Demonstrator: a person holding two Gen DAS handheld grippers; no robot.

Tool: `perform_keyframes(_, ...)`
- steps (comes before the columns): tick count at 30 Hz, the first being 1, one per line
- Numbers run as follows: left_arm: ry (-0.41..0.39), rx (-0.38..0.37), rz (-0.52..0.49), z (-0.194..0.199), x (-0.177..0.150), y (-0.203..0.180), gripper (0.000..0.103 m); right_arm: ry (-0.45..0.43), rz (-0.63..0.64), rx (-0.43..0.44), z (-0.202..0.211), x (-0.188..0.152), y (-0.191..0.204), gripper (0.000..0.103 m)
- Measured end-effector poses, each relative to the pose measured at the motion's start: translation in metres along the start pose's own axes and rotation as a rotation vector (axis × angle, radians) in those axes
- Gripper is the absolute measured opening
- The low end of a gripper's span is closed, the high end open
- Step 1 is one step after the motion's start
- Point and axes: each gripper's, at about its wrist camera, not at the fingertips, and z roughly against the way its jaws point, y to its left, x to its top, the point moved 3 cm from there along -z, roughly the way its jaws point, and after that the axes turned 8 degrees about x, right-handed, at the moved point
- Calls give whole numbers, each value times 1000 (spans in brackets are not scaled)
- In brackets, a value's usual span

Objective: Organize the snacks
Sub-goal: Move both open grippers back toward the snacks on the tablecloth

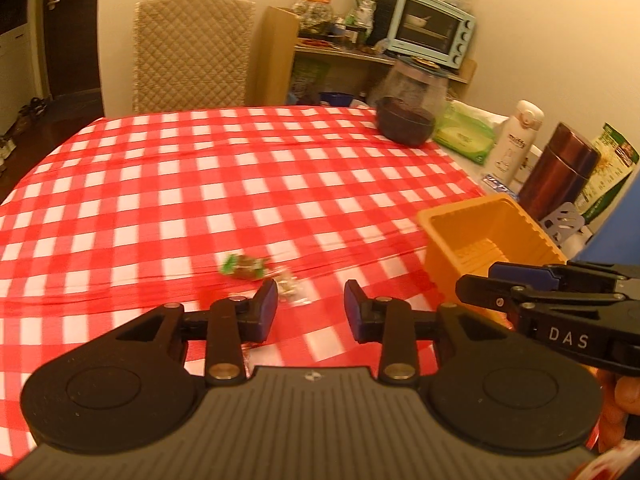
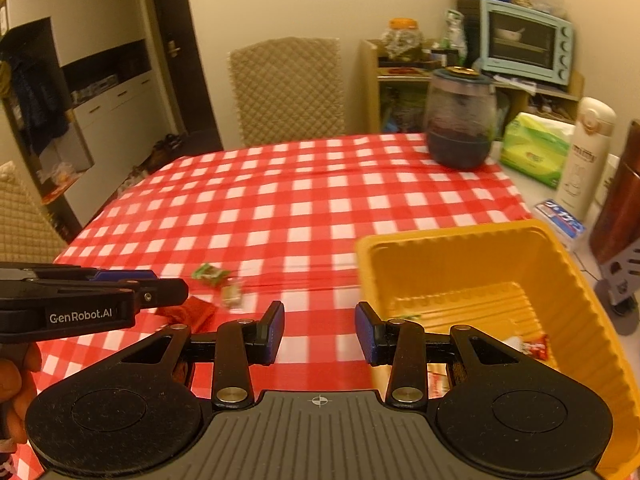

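Note:
A yellow ribbed bin [image 2: 500,272] stands on the red checked tablecloth at the right; it also shows in the left wrist view [image 1: 480,232]. A few wrapped snacks [image 2: 532,346] lie inside it. On the cloth lie a green-wrapped candy [image 1: 242,267], a clear-wrapped candy [image 1: 290,286] and a red packet [image 2: 188,312]. My left gripper [image 1: 310,308] is open and empty just above the cloth, beside the clear candy. My right gripper [image 2: 320,332] is open and empty at the bin's left wall.
A dark lidded jar [image 2: 460,120], a green tissue pack [image 2: 532,148], a white flask [image 2: 588,152] and a brown flask [image 1: 560,168] stand along the table's right side. A quilted chair [image 1: 192,52] is behind the table. Shelves with a blue toaster oven [image 2: 524,40] stand at the back.

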Motion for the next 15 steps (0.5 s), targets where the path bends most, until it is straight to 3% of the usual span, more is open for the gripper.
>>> perform_keyframes(7, 18, 42, 10, 4, -8, 28, 37, 27, 40, 32, -18, 1, 21, 40)
perform_keyframes(15, 56, 92, 11, -1, -20, 55, 53, 86, 85, 72, -40, -3, 40, 42)
